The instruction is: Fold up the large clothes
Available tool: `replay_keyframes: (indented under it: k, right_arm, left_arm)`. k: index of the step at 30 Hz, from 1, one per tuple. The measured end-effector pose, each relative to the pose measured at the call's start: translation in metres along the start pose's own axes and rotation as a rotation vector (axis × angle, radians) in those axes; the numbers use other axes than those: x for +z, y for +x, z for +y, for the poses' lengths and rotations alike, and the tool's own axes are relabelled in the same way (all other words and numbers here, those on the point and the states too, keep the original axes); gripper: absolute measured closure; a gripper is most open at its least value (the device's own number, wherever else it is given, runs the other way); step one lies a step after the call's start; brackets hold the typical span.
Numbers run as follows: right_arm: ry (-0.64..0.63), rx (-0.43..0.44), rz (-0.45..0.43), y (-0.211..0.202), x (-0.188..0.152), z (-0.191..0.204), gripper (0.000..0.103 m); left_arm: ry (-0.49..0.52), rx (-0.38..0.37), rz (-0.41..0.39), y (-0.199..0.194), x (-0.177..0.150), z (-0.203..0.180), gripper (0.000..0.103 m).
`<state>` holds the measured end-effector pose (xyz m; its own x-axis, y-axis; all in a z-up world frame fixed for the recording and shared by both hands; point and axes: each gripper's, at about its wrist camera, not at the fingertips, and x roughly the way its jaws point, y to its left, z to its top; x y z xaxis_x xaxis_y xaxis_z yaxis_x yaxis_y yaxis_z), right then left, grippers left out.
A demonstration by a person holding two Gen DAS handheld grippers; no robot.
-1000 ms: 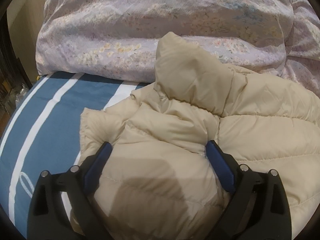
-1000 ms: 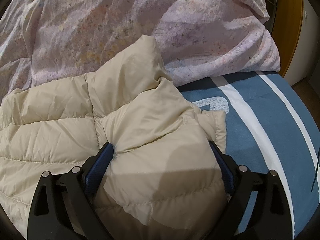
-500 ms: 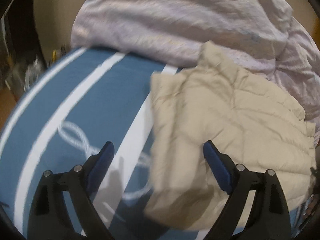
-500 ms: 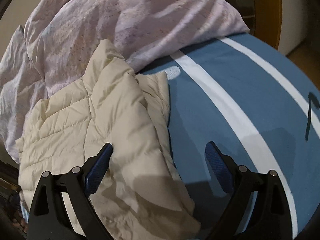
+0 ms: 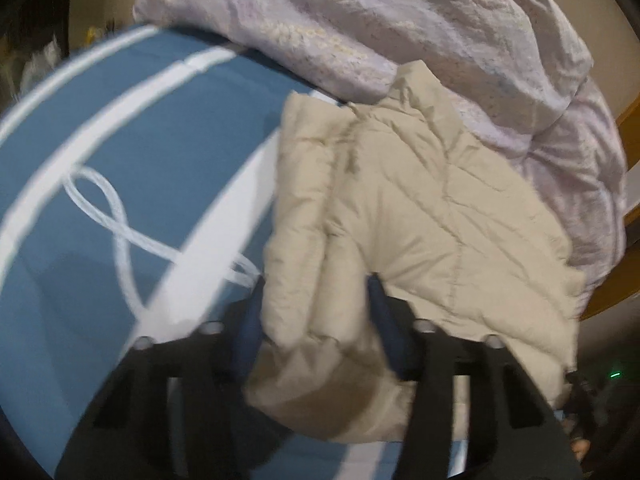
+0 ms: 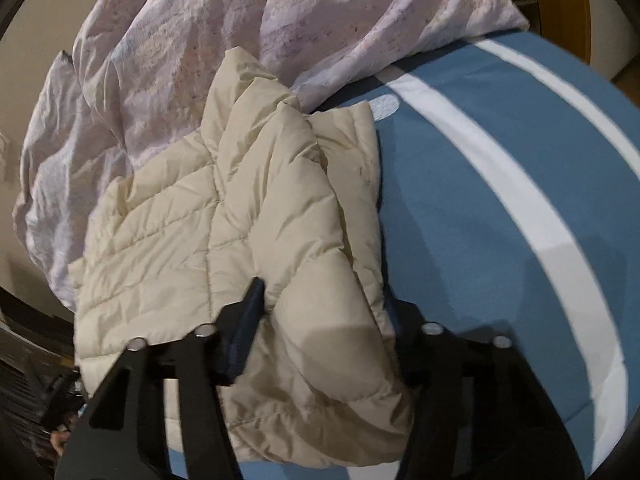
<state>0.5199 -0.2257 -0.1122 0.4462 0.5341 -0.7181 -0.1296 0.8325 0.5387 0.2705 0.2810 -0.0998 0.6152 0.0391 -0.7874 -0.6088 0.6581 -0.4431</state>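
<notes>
A crumpled lilac floral duvet (image 5: 420, 32) is lying bunched across the far end of a blue bedspread with white stripes (image 6: 500, 168), pressing against a beige quilted puffer jacket's (image 6: 248, 208) far edge. The jacket is lying partly folded on the bedspread. The left gripper (image 5: 316, 300) and right gripper (image 6: 328, 300) are each pinching a puffy fold along the jacket's near edge.

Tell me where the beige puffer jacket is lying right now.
The beige puffer jacket lies on the blue striped bedcover, its collar against the lilac floral duvet; both tools have closed in around its near edges.
</notes>
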Motion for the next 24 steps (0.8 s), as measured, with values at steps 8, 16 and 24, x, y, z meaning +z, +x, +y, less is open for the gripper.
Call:
replay_keyframes:
  k: [8,16,24]
  right_arm:
    - [0.095,0.152,0.013,-0.012,0.0,-0.003,0.085]
    - [0.046,0.275,0.037,-0.04,-0.031,0.021,0.088]
    - [-0.004,0.312,0.091,-0.042,-0.08,0.042,0.088]
  left_arm:
    - [-0.013,-0.045,-0.024,-0.016,0.003,-0.006,0.09]
    - [0.011,-0.045,-0.062,-0.065,0.0,0.025,0.092]
    - [-0.001,-0.001,-0.073,-0.11,-0.029,0.081,0.092]
